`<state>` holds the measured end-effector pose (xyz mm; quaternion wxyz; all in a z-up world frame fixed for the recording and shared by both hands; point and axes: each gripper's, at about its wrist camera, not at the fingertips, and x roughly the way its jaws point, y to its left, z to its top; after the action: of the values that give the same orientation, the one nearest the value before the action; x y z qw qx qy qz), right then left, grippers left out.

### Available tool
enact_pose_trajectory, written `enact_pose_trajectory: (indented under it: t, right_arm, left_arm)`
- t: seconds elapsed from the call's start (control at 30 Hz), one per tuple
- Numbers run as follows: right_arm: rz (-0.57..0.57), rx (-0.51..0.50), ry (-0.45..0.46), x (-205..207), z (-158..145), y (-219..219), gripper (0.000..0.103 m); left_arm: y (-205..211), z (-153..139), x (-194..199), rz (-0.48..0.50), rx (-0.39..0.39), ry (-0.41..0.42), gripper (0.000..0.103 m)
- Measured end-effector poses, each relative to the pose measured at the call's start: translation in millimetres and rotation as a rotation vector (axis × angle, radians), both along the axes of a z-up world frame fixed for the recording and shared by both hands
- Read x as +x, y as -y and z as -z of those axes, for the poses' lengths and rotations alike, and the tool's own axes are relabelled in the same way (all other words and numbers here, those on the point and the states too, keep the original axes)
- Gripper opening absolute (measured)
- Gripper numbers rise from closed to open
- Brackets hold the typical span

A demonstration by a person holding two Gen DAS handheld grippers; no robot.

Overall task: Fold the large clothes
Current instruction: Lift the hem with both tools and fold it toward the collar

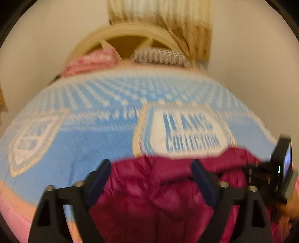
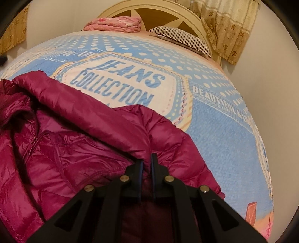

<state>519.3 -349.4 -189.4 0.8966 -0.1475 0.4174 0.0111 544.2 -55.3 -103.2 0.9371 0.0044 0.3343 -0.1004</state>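
Note:
A magenta quilted puffer jacket (image 2: 78, 149) lies bunched on the blue printed bedspread (image 2: 220, 130). My right gripper (image 2: 146, 158) is shut on a fold of the jacket's edge, with fabric pinched between its narrow jaws. In the blurred left wrist view the jacket (image 1: 149, 196) fills the space between the fingers of my left gripper (image 1: 151, 168), whose jaws stand wide apart over it. The right gripper's body with its small screen (image 1: 282, 168) shows at the right edge of that view.
The bedspread (image 1: 74, 149) covers a bed with a cream headboard (image 2: 168, 11). A folded pink blanket (image 2: 114, 24) and a striped pillow (image 2: 183, 37) lie at the head. A beige curtain (image 2: 229, 28) hangs at the right, by pale walls.

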Motion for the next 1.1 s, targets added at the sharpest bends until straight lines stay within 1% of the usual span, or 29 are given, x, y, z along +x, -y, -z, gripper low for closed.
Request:
enact_pose_trajectory:
  t: [0.07,0.1,0.13,0.2,0.3,0.33,0.37,0.4,0.47,0.5,0.53,0.57,0.6,0.63,0.73,0.77,0.8,0.87,0.93,1.0,1.07,1.1]
  right_arm:
    - [0.002,0.005,0.002,-1,0,0,0.008]
    - [0.002,0.008,0.004,-1,0,1,0.008]
    - [0.002,0.010,0.004,-1,1,1,0.008]
    - [0.001,0.015,0.003,-2,0,2,0.009]
    - [0.000,0.031,0.004,-5,-4,4,0.009]
    - [-0.006,0.038,0.001,-6,-5,5,0.009]
    - [-0.016,0.047,-0.002,-8,-7,5,0.013]
    - [-0.020,0.050,-0.004,-10,-9,6,0.019]
    - [-0.026,0.046,-0.013,-18,-17,10,0.025]
    - [-0.030,0.049,-0.012,-23,-21,13,0.033]
    - [-0.032,0.051,-0.006,-25,-25,17,0.038]
    - [-0.029,0.057,0.010,-29,-31,22,0.049]
    - [-0.015,0.074,0.042,-35,-40,28,0.056]
    - [-0.002,0.097,0.061,-37,-47,33,0.056]
    - [0.057,0.212,0.100,-34,-65,46,0.057]
    - [0.079,0.258,0.104,-28,-69,47,0.057]
    - [0.094,0.287,0.094,-19,-70,45,0.057]
    - [0.107,0.326,0.081,-2,-69,36,0.057]
    - [0.121,0.375,0.063,15,-67,28,0.057]
    - [0.128,0.441,0.024,33,-59,17,0.057]
    - [0.117,0.444,0.001,40,-49,4,0.057]
    - [0.108,0.435,-0.011,40,-43,-1,0.057]
  left_arm:
    - [8,2,15,-0.020,0.031,-0.016,0.089]
    - [14,9,24,-0.042,0.065,-0.030,0.089]
    - [21,19,33,-0.072,0.126,-0.048,0.089]
    - [31,44,43,-0.095,0.213,-0.093,0.089]
    - [35,79,46,-0.081,0.265,-0.169,0.089]
    - [36,85,45,-0.077,0.277,-0.177,0.089]
    - [35,88,44,-0.076,0.275,-0.174,0.089]
    - [34,88,44,-0.076,0.269,-0.171,0.089]
    - [32,88,45,-0.073,0.262,-0.177,0.089]
    - [32,88,45,-0.072,0.258,-0.178,0.089]
    - [30,88,45,-0.071,0.252,-0.181,0.089]
    - [29,86,44,-0.072,0.248,-0.183,0.089]
    - [26,81,44,-0.077,0.231,-0.177,0.089]
    - [23,74,42,-0.078,0.202,-0.166,0.089]
    - [20,48,36,-0.078,0.117,-0.122,0.089]
    - [21,41,36,-0.078,0.097,-0.107,0.089]
    - [24,35,36,-0.072,0.077,-0.092,0.089]
    - [35,31,40,-0.048,0.058,-0.089,0.089]
    - [46,38,46,-0.018,0.051,-0.112,0.089]
    - [54,52,52,-0.018,0.069,-0.141,0.089]
    - [55,69,56,-0.027,0.078,-0.178,0.089]
    - [54,78,56,-0.030,0.068,-0.203,0.089]
